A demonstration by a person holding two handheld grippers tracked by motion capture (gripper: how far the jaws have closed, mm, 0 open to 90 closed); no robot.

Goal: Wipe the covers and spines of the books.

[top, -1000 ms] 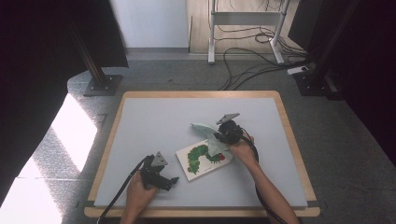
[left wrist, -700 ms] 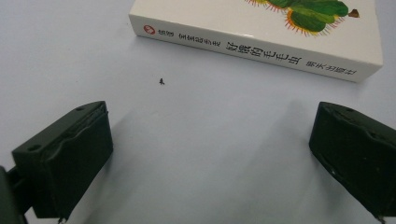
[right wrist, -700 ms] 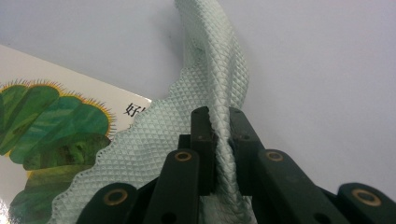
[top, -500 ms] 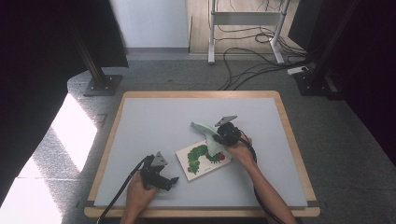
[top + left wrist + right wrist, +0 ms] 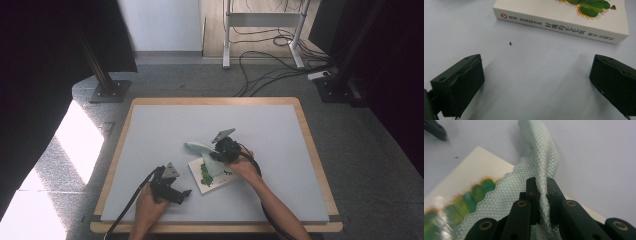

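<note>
Jaws of the left gripper point(image 5: 186, 192) are standing wide apart, nothing between them, resting on the grey table point(image 5: 150, 130) just short of the white picture book with a green caterpillar cover point(image 5: 212, 176). Beyond, the right gripper point(image 5: 542, 202) is pinching a pale green, diamond-textured cloth with a scalloped edge point(image 5: 541, 152), draping over the book.

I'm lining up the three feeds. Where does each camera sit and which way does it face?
High view: above the person's side, looking forward and down on the table; both forearms, left gripper, right gripper.
Left gripper view: on the left gripper, along its open jaws at the book.
Right gripper view: on the right gripper, jaws shut on the cloth.
All share the book.
</note>
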